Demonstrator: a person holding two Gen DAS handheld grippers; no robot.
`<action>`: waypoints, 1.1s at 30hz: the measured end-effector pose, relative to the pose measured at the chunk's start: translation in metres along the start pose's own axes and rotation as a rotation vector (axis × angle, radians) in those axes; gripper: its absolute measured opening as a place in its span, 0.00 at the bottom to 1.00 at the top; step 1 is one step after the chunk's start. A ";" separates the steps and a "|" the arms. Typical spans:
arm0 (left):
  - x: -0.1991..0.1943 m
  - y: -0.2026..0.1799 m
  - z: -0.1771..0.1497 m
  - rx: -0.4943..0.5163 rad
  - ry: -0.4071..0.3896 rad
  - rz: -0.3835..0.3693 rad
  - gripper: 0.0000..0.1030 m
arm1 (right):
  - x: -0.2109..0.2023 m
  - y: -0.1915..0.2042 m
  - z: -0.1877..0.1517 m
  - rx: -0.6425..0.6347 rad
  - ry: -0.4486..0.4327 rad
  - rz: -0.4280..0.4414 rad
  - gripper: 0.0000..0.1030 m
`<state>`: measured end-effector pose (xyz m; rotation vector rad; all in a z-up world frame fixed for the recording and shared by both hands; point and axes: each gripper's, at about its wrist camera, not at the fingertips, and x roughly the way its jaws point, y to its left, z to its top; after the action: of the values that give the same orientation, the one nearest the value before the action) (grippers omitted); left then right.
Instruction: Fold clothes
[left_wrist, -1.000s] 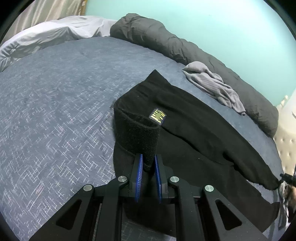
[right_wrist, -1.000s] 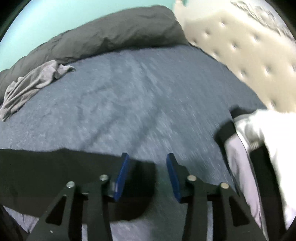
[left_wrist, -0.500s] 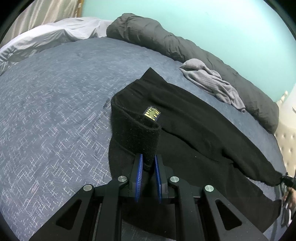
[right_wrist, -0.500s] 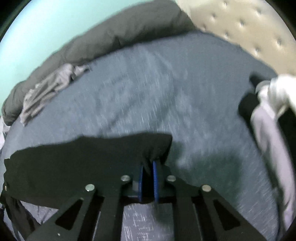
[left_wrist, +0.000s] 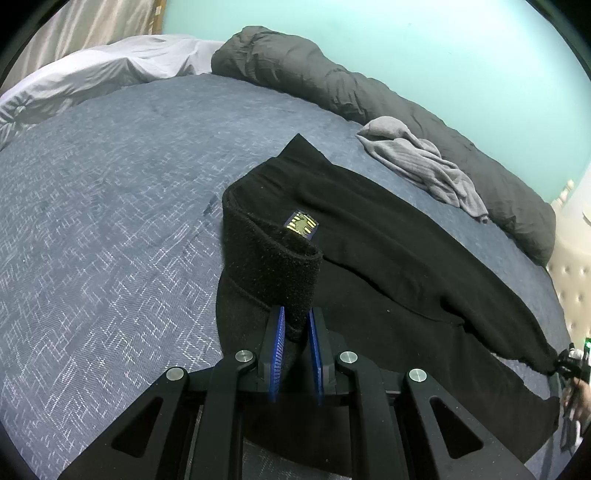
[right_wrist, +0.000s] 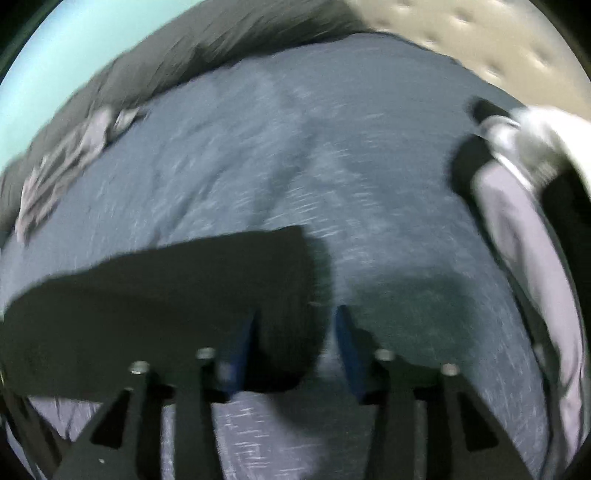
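Black trousers (left_wrist: 388, 266) lie stretched across the blue bedspread (left_wrist: 110, 221), with a small yellow label (left_wrist: 303, 225) inside the waist. My left gripper (left_wrist: 295, 314) is shut on the thick waistband and holds it raised off the bed. In the blurred right wrist view, the end of one trouser leg (right_wrist: 184, 295) reaches in between the fingers of my right gripper (right_wrist: 297, 317). Its jaws are opening and the blue pads stand apart, not pressing the cloth. That leg end rests on the bedspread (right_wrist: 332, 166).
A crumpled grey garment (left_wrist: 424, 166) lies by the rolled dark grey duvet (left_wrist: 369, 92) along the teal wall. White bedding (left_wrist: 92, 74) is at the far left. A tufted headboard (right_wrist: 480, 44) and a pile of white and lilac clothes (right_wrist: 517, 221) are on the right.
My right gripper closed on the trouser leg's end half a second ago and has now spread its jaws again while sinking towards the bed. The left gripper keeps its grip unchanged.
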<state>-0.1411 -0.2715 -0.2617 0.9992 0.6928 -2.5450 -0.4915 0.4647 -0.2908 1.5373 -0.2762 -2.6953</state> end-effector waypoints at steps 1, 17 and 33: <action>0.000 0.000 0.000 0.000 0.000 -0.001 0.13 | -0.003 -0.007 -0.002 0.031 -0.017 0.008 0.52; -0.002 -0.002 -0.001 -0.003 0.000 -0.009 0.13 | -0.021 -0.019 -0.040 0.047 -0.041 0.217 0.52; 0.000 -0.005 0.000 0.009 0.000 -0.007 0.13 | -0.006 0.023 -0.027 -0.345 0.011 -0.009 0.06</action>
<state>-0.1431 -0.2669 -0.2600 1.0018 0.6869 -2.5560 -0.4665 0.4389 -0.2955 1.4496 0.1880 -2.5649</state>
